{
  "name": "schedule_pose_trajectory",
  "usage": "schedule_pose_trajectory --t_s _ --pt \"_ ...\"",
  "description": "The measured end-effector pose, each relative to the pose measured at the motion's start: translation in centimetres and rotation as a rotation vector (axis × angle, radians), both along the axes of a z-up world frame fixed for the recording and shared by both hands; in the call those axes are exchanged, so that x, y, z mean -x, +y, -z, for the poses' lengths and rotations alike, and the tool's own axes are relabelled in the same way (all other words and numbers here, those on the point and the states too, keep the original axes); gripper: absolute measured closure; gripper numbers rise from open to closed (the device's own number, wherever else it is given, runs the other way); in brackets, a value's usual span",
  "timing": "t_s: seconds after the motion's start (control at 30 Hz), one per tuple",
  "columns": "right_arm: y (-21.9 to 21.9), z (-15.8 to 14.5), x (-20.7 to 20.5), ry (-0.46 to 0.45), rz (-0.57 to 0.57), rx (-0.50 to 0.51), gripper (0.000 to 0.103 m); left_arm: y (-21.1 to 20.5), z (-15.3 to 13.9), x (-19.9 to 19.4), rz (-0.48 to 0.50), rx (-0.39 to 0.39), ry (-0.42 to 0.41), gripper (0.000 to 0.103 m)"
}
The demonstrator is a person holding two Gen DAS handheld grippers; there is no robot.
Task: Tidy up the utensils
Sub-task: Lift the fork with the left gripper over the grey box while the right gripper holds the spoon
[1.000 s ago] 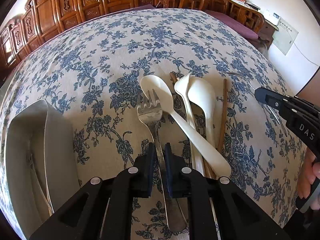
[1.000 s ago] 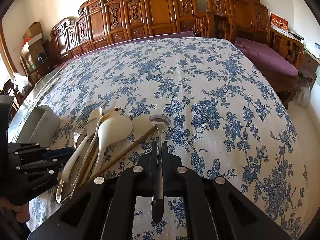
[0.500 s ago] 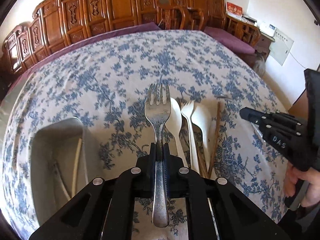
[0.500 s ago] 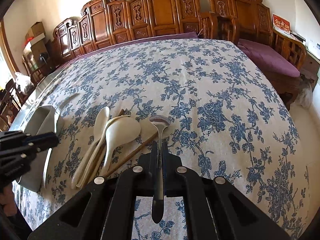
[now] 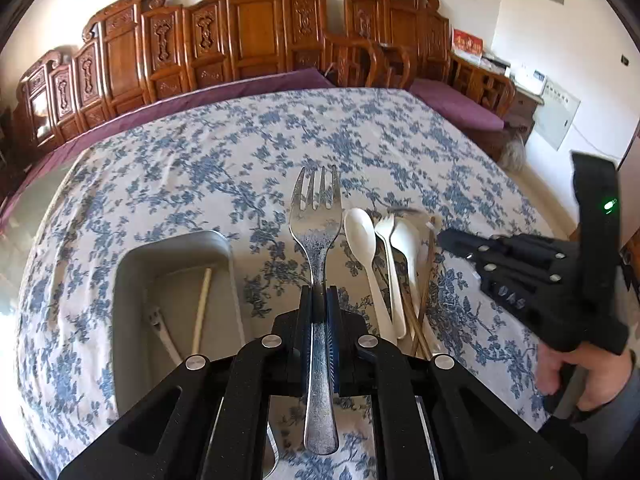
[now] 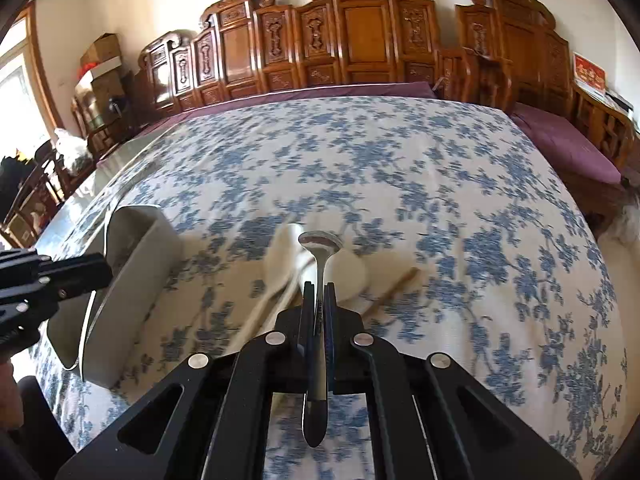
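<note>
My left gripper (image 5: 319,296) is shut on a metal fork (image 5: 316,216) and holds it above the table, tines forward. My right gripper (image 6: 319,292) is shut on a metal spoon (image 6: 321,245), held above the pile. It also shows in the left wrist view (image 5: 444,238). A grey tray (image 5: 128,264) lies to the left of the fork, with a pale chopstick (image 5: 201,304) and another utensil inside. White plastic spoons (image 5: 362,240) and wooden chopsticks (image 5: 426,280) lie on the cloth to the right of the fork.
The table wears a blue floral cloth (image 5: 240,152). Carved wooden chairs (image 5: 248,32) stand along the far side. The tray shows at the left of the right wrist view (image 6: 132,264), with the left gripper (image 6: 96,274) beside it.
My left gripper has lifted the fork off the cloth and risen, so the tray's inside shows. My right gripper has moved left over the pile with the spoon.
</note>
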State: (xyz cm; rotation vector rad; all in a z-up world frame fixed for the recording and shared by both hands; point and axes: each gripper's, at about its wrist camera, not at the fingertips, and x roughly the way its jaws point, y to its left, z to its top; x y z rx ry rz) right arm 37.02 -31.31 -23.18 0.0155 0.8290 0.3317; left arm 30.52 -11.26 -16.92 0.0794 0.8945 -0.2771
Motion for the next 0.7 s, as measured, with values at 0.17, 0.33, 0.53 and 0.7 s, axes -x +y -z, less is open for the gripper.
schedule_pose_trajectory --t_s 0.17,0.33,0.53,0.7 --pt "2.2 -0.8 0.8 -0.016 -0.037 -0.011 0.098 1.5 -1.8 1.6 -0.005 0.019 -0.035 0.097" --pt "4.1 -1.8 2.0 -0.047 -0.080 -0.004 0.098 3.9 -3.3 2.8 -0.032 0.025 -0.065 0.097" --pt "6.0 -2.6 3.1 -0.068 -0.132 -0.005 0.101 7.1 -2.7 2.5 -0.087 0.008 -0.058 0.097" --pt "7.4 -2.2 3.4 -0.063 -0.160 0.036 0.103 9.6 -0.3 1.2 -0.141 -0.010 -0.014 0.097"
